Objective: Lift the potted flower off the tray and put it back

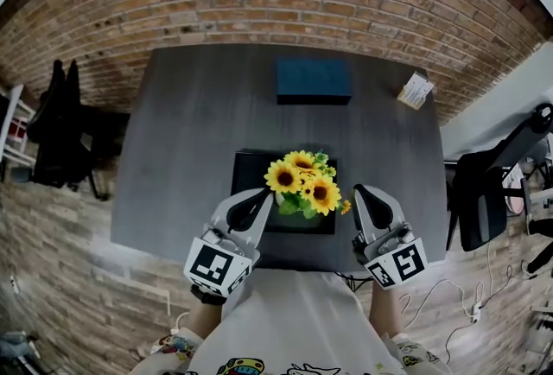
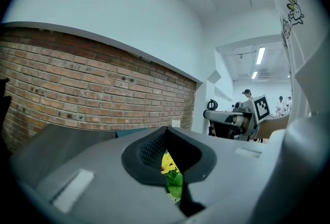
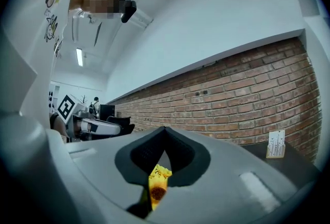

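A potted flower, a bunch of yellow sunflowers with green leaves, stands on a black tray in the near middle of the dark grey table; the blooms hide its pot. My left gripper is shut, its tip over the tray's left part, close beside the leaves. My right gripper is shut, just right of the tray. In the left gripper view the jaws meet with nothing gripped, and the flower shows through the gap below. The right gripper view shows shut jaws and a bloom beyond.
A dark blue box lies at the table's far side, and a small printed card stands at its far right corner. A brick wall runs behind. Dark chairs stand left and right of the table.
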`<action>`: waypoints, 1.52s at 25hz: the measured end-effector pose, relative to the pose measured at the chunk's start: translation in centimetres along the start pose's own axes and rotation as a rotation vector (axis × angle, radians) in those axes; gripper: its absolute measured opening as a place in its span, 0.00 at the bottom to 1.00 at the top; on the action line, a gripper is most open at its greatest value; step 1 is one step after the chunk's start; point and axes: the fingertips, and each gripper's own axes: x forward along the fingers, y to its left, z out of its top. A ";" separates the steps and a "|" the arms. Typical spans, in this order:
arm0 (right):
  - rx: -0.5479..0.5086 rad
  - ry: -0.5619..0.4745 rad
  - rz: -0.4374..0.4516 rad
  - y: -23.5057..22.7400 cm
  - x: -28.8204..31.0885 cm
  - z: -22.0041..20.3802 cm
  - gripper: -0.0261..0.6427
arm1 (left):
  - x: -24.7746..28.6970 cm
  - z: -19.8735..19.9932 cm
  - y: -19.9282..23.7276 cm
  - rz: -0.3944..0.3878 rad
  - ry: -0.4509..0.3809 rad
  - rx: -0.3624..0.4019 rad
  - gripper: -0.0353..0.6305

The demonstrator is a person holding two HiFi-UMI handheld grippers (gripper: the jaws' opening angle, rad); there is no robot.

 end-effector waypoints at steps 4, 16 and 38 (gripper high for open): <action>-0.010 0.009 -0.024 -0.4 -0.1 -0.4 0.04 | 0.1 -0.2 0.2 0.000 0.009 0.003 0.07; -0.016 0.047 -0.018 -0.4 0.4 -1.0 0.04 | 0.3 -0.3 0.5 0.000 0.012 0.031 0.07; -0.005 0.066 -0.010 -0.2 1.0 -1.4 0.04 | 0.1 -0.8 1.4 0.021 0.036 0.030 0.07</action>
